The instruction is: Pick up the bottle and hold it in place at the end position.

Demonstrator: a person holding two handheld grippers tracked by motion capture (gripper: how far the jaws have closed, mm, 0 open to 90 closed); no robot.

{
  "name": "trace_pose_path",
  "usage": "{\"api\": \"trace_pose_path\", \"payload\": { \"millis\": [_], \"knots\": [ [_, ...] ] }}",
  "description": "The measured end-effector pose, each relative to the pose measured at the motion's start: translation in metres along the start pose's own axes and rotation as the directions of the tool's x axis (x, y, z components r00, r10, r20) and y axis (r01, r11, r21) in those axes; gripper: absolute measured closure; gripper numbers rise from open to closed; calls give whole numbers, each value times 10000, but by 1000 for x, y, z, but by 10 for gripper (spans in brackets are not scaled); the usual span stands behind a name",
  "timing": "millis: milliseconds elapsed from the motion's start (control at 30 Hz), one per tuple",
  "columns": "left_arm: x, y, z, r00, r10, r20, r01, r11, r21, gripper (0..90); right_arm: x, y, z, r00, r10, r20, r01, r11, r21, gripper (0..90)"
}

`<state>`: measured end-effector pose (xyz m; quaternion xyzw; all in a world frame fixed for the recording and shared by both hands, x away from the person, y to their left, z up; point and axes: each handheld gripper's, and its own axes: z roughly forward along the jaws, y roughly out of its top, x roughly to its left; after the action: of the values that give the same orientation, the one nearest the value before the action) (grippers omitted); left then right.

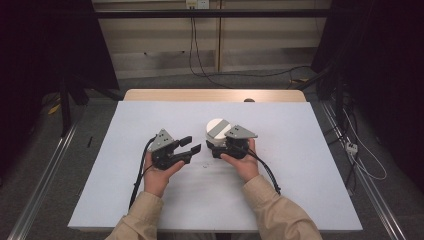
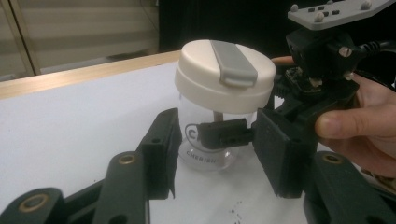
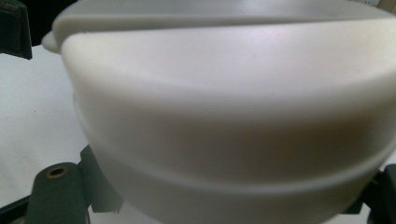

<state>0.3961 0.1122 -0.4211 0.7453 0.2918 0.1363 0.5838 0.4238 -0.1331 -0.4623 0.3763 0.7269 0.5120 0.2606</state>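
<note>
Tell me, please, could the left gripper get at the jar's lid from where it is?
Probably yes. The left gripper is open beside the jar, whose lid is bare on top. The right gripper is clamped lower, on the clear body.

In the right gripper view the cream lid [image 3: 224, 107] sits so close that it blurs and runs off the right and bottom edges; the clear cup below the lid is hidden there; the right gripper's [image 3: 224, 205] jaws are mostly covered by the lid, so their pads cannot be made out. In the high view the cup's body is hidden under the lid [image 1: 217, 127] and behind the right gripper [image 1: 220, 148]; tiny specks just in front of the lid on the white table sheet [image 1: 150, 200] are too small to tell. In the left gripper view the cup [image 2: 205, 149] carries lettering partly covered by a black jaw, and the hand [image 2: 359, 130] beside the lid is cut by the right edge.
</note>
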Motion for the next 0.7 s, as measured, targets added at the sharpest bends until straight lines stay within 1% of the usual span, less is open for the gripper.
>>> {"api": "trace_pose_path", "payload": {
  "millis": [100,167,233,333,533,700],
  "knots": [
    [-1,2,3,9999,39,140,-40,10000,74,551,0,0,0,10000,-8,2,8,10000,-2,187],
    [-2,3,5,9996,-27,285,25,10000,77,588,0,0,0,10000,-1,2,1,10000,7,188],
    [-2,4,6,9993,-26,362,21,9999,131,625,0,0,0,10000,-19,8,19,10000,5,187],
    [-3,5,8,9987,-146,487,139,9998,144,665,0,0,0,10000,-41,21,41,10000,11,188],
    [-4,6,9,9975,-201,681,184,9995,258,723,0,0,0,10000,-19,18,19,10000,23,188],
    [-3,7,9,9972,-208,721,185,9993,322,782,0,0,0,10000,-13,16,13,10000,29,188]
  ]
}}
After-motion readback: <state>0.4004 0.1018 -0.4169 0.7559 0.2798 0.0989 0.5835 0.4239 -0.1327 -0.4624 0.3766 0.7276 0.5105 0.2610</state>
